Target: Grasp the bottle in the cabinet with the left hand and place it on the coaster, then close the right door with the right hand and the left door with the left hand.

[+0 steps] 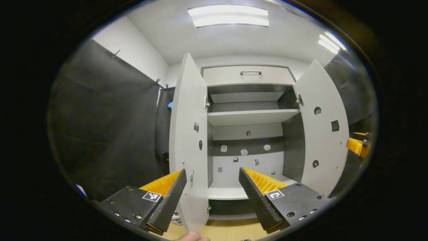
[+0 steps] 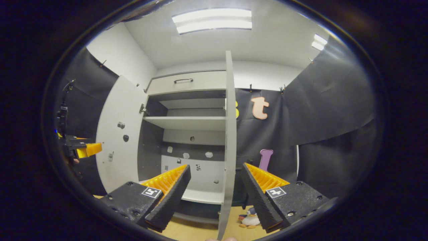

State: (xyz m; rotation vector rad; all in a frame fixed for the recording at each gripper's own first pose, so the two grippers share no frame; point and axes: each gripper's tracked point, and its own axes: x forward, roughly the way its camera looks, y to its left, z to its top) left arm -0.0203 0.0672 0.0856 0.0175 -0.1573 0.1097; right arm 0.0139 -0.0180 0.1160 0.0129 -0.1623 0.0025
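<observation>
The cabinet [image 1: 249, 134] stands with its two doors open: the left door [image 1: 189, 140] and right door [image 1: 322, 130] both swing outward from it. One shelf [image 1: 250, 116] crosses its inside, one drawer [image 1: 247, 75] sits above. The left gripper [image 1: 212, 195] is spread astride the left door's edge; the right gripper [image 2: 215, 197] is spread astride the right door's edge.

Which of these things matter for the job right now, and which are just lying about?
Job: left door; right door; left tongs, open; right tongs, open.

Lying about: plush toy on the floor; top drawer; middle shelf.
</observation>
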